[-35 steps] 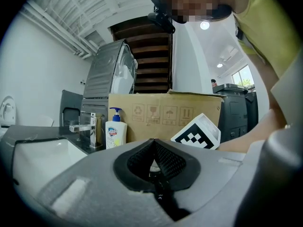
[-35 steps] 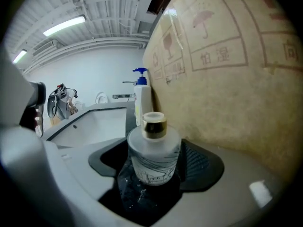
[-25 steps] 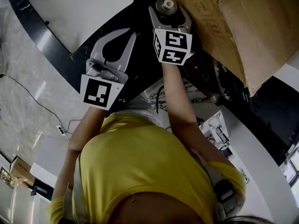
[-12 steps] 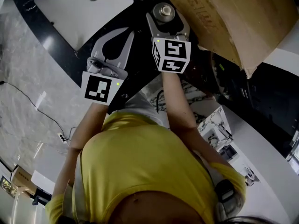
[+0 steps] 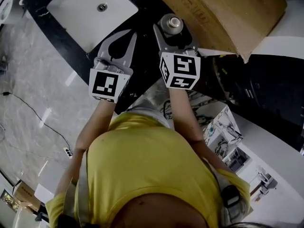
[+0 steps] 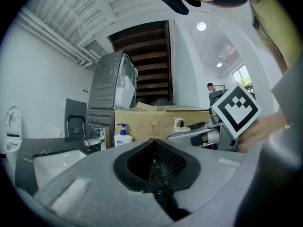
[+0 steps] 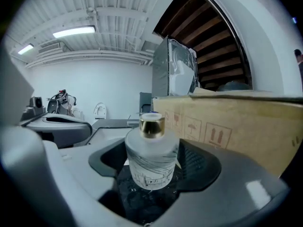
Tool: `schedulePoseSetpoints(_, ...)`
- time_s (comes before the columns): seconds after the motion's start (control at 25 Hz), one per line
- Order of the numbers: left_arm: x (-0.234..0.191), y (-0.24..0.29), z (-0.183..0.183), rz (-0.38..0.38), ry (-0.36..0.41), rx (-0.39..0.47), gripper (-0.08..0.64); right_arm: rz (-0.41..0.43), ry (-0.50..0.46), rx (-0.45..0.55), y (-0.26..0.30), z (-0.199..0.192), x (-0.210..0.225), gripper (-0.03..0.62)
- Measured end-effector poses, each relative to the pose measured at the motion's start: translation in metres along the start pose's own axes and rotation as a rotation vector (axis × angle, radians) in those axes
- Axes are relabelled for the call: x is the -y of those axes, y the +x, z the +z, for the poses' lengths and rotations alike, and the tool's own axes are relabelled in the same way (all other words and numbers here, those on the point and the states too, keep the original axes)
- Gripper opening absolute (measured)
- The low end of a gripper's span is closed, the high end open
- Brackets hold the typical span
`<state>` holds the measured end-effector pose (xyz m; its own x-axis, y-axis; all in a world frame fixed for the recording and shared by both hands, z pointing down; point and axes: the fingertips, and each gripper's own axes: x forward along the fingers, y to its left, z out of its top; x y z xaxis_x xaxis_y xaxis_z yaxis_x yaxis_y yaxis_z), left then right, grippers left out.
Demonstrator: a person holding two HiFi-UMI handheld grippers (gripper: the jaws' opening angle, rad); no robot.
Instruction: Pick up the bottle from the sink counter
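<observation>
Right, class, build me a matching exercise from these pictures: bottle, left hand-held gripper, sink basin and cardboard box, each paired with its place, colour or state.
1. bottle
2. left hand-held gripper
3. sink basin
4. cardboard box

A. white, set in the black counter
B. brown, just beyond the bottle
C. jaws together, holding nothing
D. between the right hand-held gripper's jaws

Pairs: 1-D, 2-C, 3-A, 4-B
</observation>
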<state>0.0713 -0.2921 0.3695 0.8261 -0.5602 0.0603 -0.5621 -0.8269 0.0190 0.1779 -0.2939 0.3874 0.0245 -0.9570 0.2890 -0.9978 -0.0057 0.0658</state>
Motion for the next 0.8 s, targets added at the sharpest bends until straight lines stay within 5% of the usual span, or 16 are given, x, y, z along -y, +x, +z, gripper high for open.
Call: schedulePoseSetpoints(0.8, 0.005, -0.052, 0.049, -0.006, 0.064, 0.061, 0.003, -0.079, 0.001, 0.088, -0.104, 0.043, -0.023, 0.324)
